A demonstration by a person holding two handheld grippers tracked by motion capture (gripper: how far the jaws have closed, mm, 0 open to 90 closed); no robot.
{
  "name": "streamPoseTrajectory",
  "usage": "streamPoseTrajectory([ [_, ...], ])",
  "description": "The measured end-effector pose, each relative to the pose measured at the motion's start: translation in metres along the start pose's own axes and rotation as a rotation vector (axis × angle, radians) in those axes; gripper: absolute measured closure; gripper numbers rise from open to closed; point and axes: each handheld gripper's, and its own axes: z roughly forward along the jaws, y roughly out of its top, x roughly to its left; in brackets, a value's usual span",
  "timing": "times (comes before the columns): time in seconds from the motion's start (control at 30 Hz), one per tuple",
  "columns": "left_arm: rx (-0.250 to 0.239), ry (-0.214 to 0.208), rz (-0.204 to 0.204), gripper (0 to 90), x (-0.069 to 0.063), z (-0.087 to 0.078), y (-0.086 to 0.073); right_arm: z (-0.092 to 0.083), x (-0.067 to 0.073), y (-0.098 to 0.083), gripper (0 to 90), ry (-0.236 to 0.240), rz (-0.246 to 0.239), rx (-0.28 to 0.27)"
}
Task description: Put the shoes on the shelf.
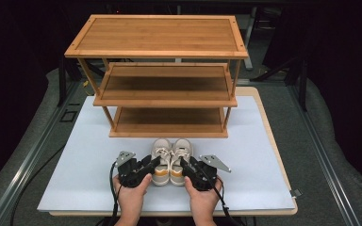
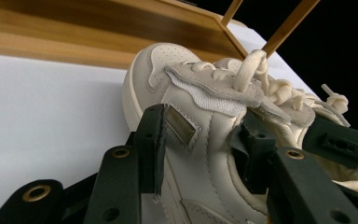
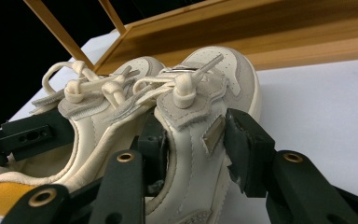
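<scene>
A pair of small cream sneakers with beige suede trim stands side by side on the white board [image 1: 85, 160], toes toward the wooden rack. My left gripper [image 1: 154, 163] is shut on the left shoe [image 1: 161, 147]. In the left gripper view its jaws [image 2: 203, 140] hold that shoe [image 2: 168, 70], one pad on the outer side and the other down in the opening by the tongue. My right gripper [image 1: 185, 164] grips the right shoe [image 1: 181, 147] in the same way [image 3: 198, 144], across its side wall [image 3: 223, 74]. Both soles rest on the board.
A three-shelf bamboo shoe rack [image 1: 165, 89] stands just beyond the shoes, its bottom shelf [image 1: 169, 120] low and bare. Dark floor and metal rails lie past the table's edges. A person's hands [image 1: 132, 197] come in from the near edge.
</scene>
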Motion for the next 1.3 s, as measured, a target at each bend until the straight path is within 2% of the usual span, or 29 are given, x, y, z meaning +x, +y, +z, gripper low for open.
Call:
streamPoseTrajectory([
  [0.03, -0.002, 0.000, 0.002, 59.0, -0.001, 0.000, 0.001, -0.001, 0.001, 0.002, 60.4, -0.010, -0.004, 0.004],
  [0.07, -0.007, 0.001, 0.001, 59.0, -0.001, -0.001, 0.003, -0.002, 0.001, 0.003, 60.4, 0.000, -0.006, 0.012],
  [0.13, -0.014, -0.002, 0.001, 59.0, -0.002, -0.003, 0.006, -0.001, 0.003, 0.007, 60.5, 0.000, -0.010, -0.012],
  [0.17, -0.018, -0.002, 0.004, 59.0, -0.002, -0.003, 0.008, -0.003, 0.005, 0.009, 60.4, -0.009, -0.014, -0.006],
  [0.23, -0.025, -0.004, 0.003, 59.0, -0.003, -0.005, 0.011, -0.005, 0.006, 0.013, 60.4, 0.002, -0.025, -0.001],
  [0.4, -0.032, -0.009, 0.009, 59.0, -0.007, -0.008, 0.021, -0.007, 0.011, 0.021, 60.4, -0.001, -0.030, -0.028],
  [0.57, -0.042, -0.008, 0.016, 58.9, -0.012, -0.013, 0.031, -0.012, 0.016, 0.033, 60.4, -0.005, -0.038, -0.027],
  [0.63, -0.048, -0.007, 0.018, 59.0, -0.014, -0.015, 0.035, -0.012, 0.018, 0.036, 60.4, -0.002, -0.038, -0.046],
  [0.7, -0.051, -0.009, 0.021, 58.9, -0.015, -0.018, 0.040, -0.015, 0.020, 0.040, 60.4, 0.008, -0.041, -0.032],
  [0.77, -0.057, -0.011, 0.024, 58.9, -0.017, -0.021, 0.045, -0.017, 0.023, 0.044, 60.4, -0.001, -0.040, -0.053],
  [0.87, -0.063, -0.012, 0.031, 59.0, -0.020, -0.024, 0.051, -0.020, 0.025, 0.049, 60.4, 0.011, -0.041, -0.067],
  [1.2, -0.084, -0.009, 0.060, 58.9, -0.030, -0.031, 0.069, -0.028, 0.032, 0.066, 60.4, 0.012, -0.052, -0.084],
  [1.3, -0.099, -0.016, 0.057, 58.9, -0.032, -0.032, 0.073, -0.029, 0.034, 0.071, 60.4, 0.008, -0.057, -0.101],
])
